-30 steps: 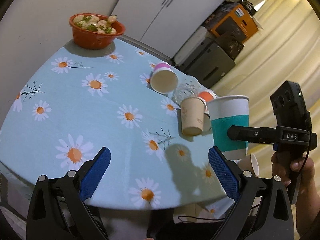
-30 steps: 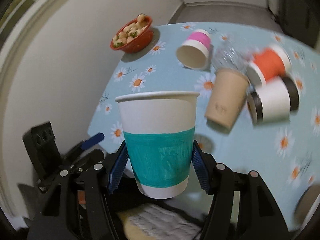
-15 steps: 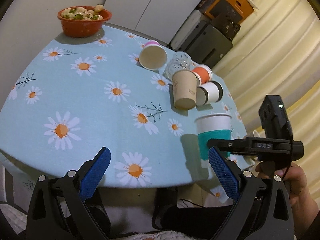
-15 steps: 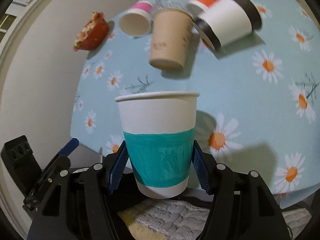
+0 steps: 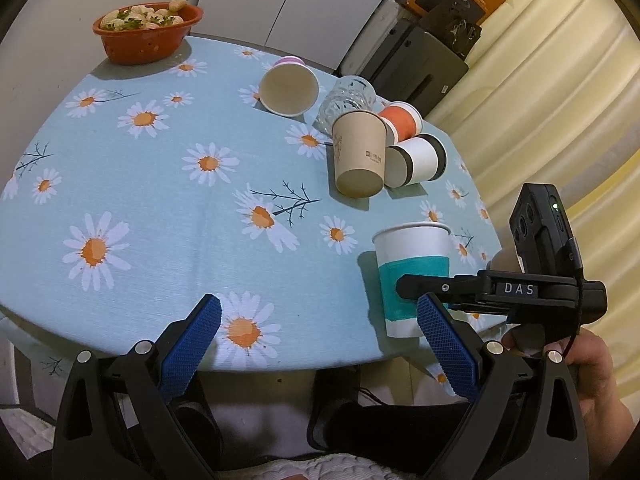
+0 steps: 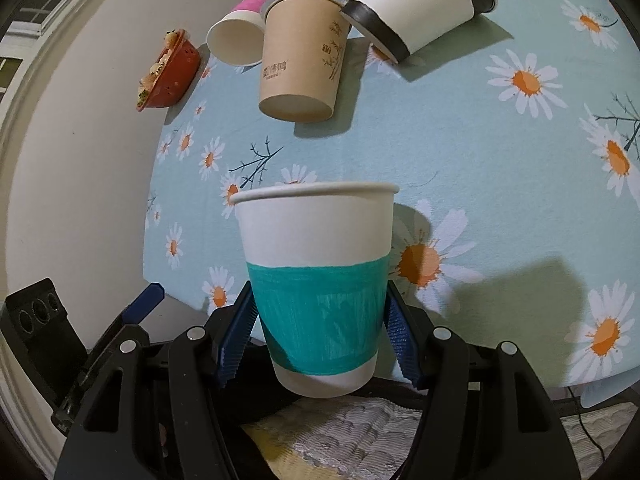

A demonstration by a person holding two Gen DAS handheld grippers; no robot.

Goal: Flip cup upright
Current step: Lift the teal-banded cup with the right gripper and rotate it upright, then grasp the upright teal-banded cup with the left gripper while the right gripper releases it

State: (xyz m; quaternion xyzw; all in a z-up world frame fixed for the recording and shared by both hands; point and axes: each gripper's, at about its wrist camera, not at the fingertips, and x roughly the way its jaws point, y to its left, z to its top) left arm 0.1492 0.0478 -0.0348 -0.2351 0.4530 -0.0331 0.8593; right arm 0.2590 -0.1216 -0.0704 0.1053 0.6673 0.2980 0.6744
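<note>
A white paper cup with a teal band (image 6: 316, 276) stands mouth up between the blue pads of my right gripper (image 6: 318, 330), which is shut on it. In the left wrist view the teal-banded cup (image 5: 412, 276) is at the table's near right edge, with the right gripper's black finger (image 5: 432, 284) across its band. I cannot tell whether its base touches the cloth. My left gripper (image 5: 316, 344) is open and empty, just off the table's front edge.
The round table has a light blue daisy cloth (image 5: 160, 184). At the far right lie a tan cup (image 5: 360, 156), a white cup with black bands (image 5: 416, 160), an orange cup (image 5: 400, 122), a pink-rimmed cup (image 5: 288, 88) and a glass (image 5: 348, 96). An orange bowl (image 5: 148, 32) sits far left.
My right gripper has carried the upright teal-banded cup down and nearer, to the table's near right edge. My left gripper has tilted and drawn back a little, staying open.
</note>
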